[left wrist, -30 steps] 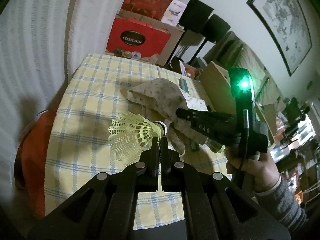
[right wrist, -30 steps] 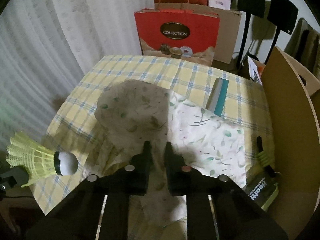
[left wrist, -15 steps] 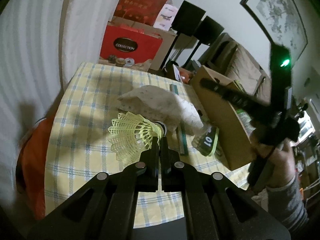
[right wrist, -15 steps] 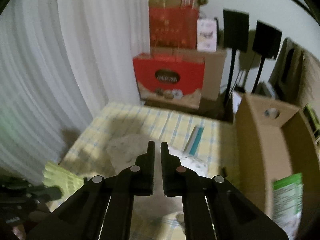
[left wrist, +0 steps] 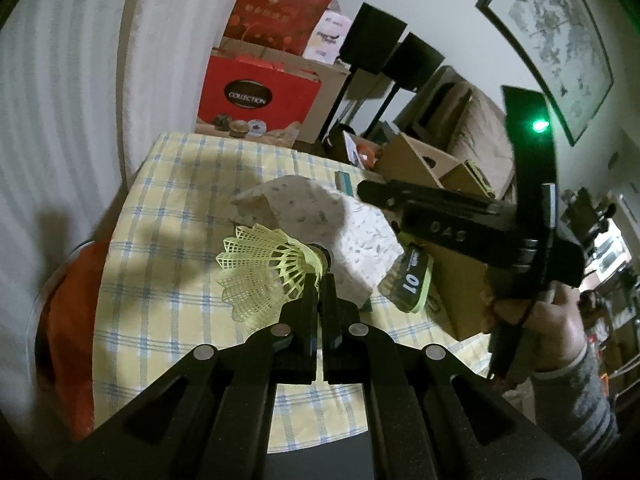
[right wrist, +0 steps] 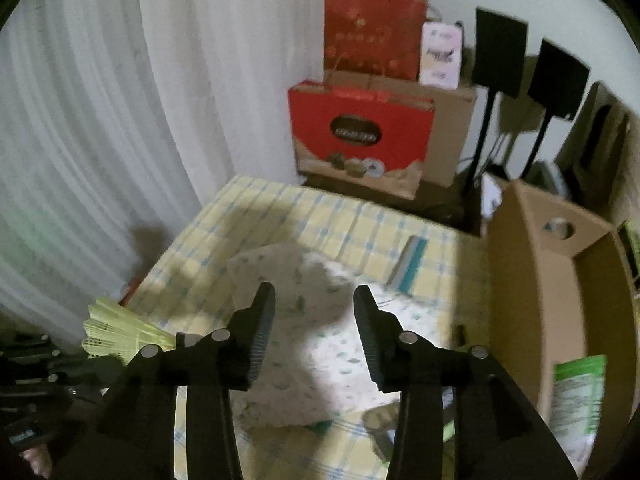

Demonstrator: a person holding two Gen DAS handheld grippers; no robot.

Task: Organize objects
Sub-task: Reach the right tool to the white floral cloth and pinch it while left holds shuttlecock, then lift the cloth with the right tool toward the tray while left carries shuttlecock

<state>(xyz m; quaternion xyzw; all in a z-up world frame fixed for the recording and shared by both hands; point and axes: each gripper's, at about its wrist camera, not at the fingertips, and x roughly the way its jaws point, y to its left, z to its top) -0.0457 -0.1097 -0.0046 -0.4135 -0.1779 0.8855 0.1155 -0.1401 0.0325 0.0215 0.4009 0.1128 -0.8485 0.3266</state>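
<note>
Pinching yellow shuttlecock (left wrist: 262,270) in left tongs (left wrist: 319,280); right tongs (right wrist: 314,300) parted, empty.

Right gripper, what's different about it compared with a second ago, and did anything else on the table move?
The right gripper has lifted away from the floral-print cloth on the checked yellow tablecloth, and its jaws have just been opening with nothing between them. The left gripper stays shut on the yellow plastic shuttlecock. The cloth and the brown cardboard box stayed where they were.
</note>
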